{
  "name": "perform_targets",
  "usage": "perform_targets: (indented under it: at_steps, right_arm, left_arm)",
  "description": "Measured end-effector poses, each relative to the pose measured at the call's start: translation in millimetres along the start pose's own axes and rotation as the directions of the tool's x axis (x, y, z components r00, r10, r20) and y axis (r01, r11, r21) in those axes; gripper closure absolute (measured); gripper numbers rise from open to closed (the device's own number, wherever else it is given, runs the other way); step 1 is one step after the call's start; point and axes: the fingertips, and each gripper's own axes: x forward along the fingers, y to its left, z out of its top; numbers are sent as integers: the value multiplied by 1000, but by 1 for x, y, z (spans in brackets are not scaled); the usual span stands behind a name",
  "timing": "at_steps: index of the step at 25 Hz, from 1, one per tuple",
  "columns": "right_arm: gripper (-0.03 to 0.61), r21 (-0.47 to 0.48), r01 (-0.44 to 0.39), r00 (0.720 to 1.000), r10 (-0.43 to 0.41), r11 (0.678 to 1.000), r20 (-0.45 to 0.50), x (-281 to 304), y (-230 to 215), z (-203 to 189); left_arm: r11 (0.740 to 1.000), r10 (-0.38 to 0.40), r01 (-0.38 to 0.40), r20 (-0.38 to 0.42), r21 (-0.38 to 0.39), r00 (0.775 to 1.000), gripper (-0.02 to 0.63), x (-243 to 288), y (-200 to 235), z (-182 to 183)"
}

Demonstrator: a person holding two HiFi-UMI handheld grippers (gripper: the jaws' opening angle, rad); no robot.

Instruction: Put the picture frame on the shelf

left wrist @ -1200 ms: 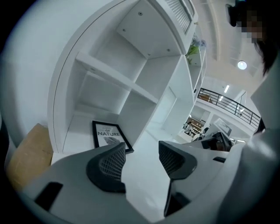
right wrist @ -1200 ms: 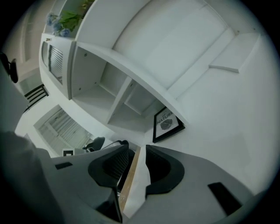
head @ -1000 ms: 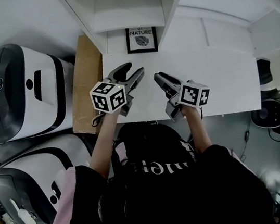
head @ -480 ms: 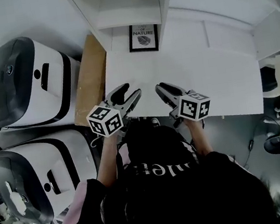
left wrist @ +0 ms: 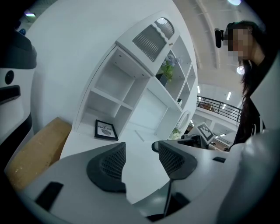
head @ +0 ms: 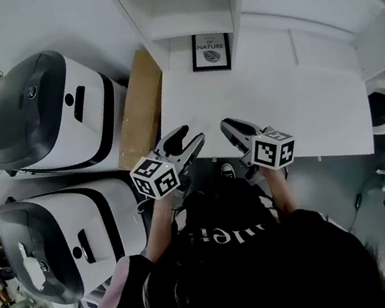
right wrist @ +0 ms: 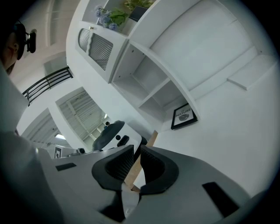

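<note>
The smooth white tabletop (head: 278, 100) looks matt, like painted or laminated board. The white shelf unit (head: 183, 2) at its twelve o'clock has the same flat finish. The black-framed picture (head: 210, 52) there shows a dark frame with little shine round a pale paper print. At the table's nine o'clock, the brown board panel (head: 139, 107) is dull and fibrous; cardboard or raw wood, I cannot tell. Beyond it, two white and dark grey machines (head: 48, 111) have glossy moulded plastic shells. The left gripper (head: 194, 133) and right gripper (head: 225, 124) are matt grey plastic with dark ribbed pads (left wrist: 111, 164). The person's black top (head: 230, 252) is soft cloth.
</note>
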Motion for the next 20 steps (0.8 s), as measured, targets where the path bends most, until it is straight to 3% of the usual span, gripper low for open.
perform_targets:
  at_steps: [9,20]
  right_arm:
    - [509,-16,17,1000,-16,1000,15,8,60,-43]
    - [509,-9,69,995,-68,998,76,-9,132,-112]
  left_arm:
    - [997,-48,50,-28,57,998,374,-72,-3,-16]
    - [979,-159,164,-50,122,986,432,-159,-30,-46]
